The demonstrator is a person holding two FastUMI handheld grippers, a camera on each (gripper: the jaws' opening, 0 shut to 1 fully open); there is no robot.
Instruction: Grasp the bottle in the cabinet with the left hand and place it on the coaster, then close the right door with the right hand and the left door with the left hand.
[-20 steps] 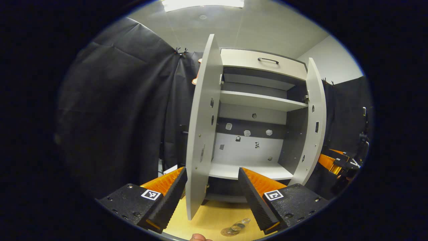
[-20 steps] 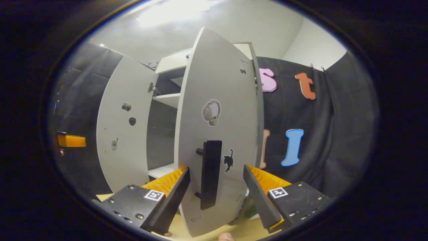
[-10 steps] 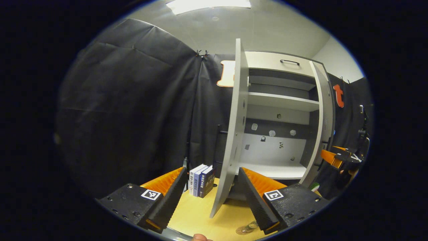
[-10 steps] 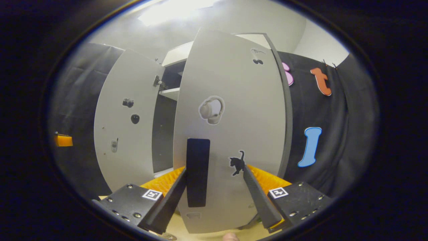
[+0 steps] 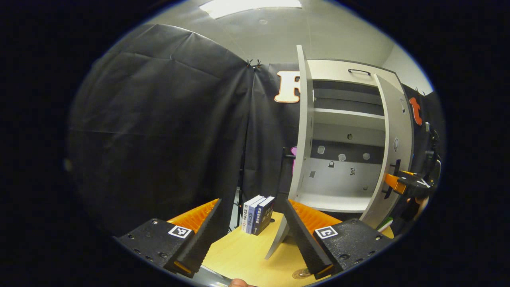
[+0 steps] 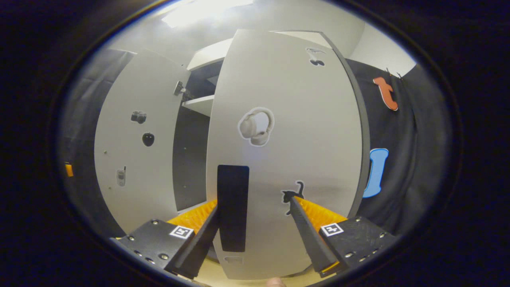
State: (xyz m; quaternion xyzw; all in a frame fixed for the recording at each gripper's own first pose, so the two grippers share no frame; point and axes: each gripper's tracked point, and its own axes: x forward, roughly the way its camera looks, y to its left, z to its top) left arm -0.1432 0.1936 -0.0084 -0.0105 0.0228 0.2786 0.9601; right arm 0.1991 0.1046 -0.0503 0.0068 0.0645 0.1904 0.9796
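— What stands on the yellow tabletop (image 5: 243, 255)?
— Three books (image 5: 257, 214), upright, near the black curtain.
— And above?
— A lit ceiling light panel (image 5: 251, 4) on the ceiling.

Each gripper, left (image 5: 251, 235) and right (image 6: 255, 235), has black finger mounts fastened with silver screws; each mount bears a square black-and-white fiducial marker.

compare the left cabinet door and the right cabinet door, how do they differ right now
In the left gripper view, the left door stands wide open, seen nearly edge-on, with no claw at it; the right door is swung partway toward the cabinet. The right claw sits open at the right door's black handle, its fingers either side of it. Stickers differ: headphones and a cat on the right door, smaller ones on the left. Both are pale grey panels.
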